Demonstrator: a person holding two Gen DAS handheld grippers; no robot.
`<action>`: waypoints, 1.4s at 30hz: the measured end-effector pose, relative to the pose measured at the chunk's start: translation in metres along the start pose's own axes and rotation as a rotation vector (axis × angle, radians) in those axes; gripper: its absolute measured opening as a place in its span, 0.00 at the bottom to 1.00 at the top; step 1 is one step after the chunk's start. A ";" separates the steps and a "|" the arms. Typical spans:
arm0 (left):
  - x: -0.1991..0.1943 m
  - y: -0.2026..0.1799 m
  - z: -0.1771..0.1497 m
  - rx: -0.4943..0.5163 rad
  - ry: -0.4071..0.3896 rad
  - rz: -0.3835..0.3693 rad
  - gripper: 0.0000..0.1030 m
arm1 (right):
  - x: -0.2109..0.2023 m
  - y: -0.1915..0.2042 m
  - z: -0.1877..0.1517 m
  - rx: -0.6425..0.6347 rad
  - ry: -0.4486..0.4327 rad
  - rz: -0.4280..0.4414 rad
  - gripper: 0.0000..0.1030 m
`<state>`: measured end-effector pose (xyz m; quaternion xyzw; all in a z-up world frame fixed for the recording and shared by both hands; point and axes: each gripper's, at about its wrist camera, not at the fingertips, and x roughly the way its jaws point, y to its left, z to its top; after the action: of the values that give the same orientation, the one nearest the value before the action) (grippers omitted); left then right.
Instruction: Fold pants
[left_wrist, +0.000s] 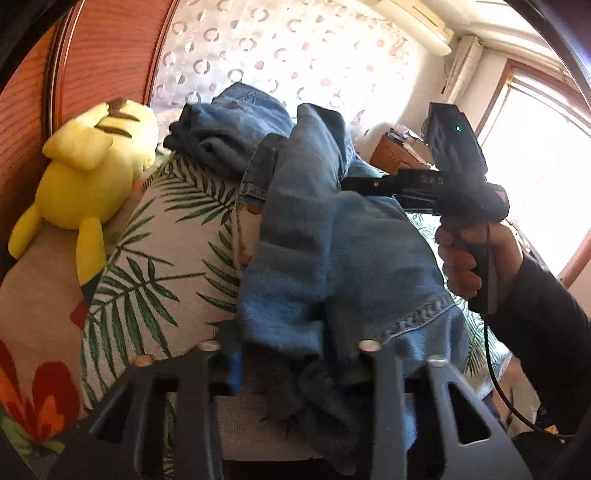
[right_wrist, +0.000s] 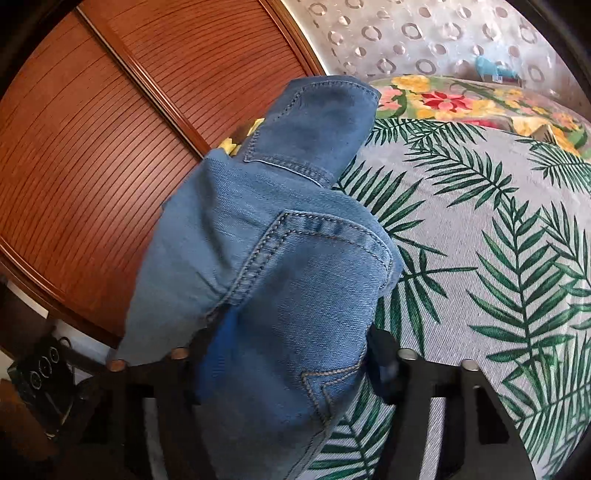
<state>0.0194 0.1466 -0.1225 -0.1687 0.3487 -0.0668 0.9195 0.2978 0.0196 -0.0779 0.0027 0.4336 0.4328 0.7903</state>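
Blue denim pants (left_wrist: 332, 258) lie bunched on a palm-leaf bed cover (left_wrist: 166, 266). At the near end, my left gripper (left_wrist: 301, 365) has its pads pressed on a fold of the denim. My right gripper (left_wrist: 354, 184), held by a hand (left_wrist: 465, 266) in a dark sleeve, reaches into the far part of the pants, its fingertips hidden by cloth. In the right wrist view the pants (right_wrist: 295, 277) fill the gap of the right gripper (right_wrist: 295, 362), with a back pocket seam facing up. Its pads are closed on the denim.
A yellow plush toy (left_wrist: 92, 173) lies at the left on the bed. A wooden slatted door (right_wrist: 110, 166) stands close beside the bed. A floral pillow (right_wrist: 443, 99) lies at the far side. A bright window (left_wrist: 539, 158) is at the right.
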 end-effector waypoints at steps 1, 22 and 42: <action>-0.003 -0.001 0.001 0.006 -0.011 0.000 0.25 | -0.002 0.002 0.001 -0.022 -0.009 -0.014 0.36; -0.060 0.004 0.077 0.020 -0.229 -0.016 0.08 | -0.100 0.092 0.083 -0.273 -0.307 0.027 0.21; 0.084 0.092 0.208 0.116 -0.036 0.197 0.08 | 0.115 -0.082 0.207 -0.060 -0.142 -0.008 0.30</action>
<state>0.2202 0.2675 -0.0620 -0.0812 0.3428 0.0070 0.9359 0.5244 0.1243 -0.0584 0.0081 0.3635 0.4412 0.8205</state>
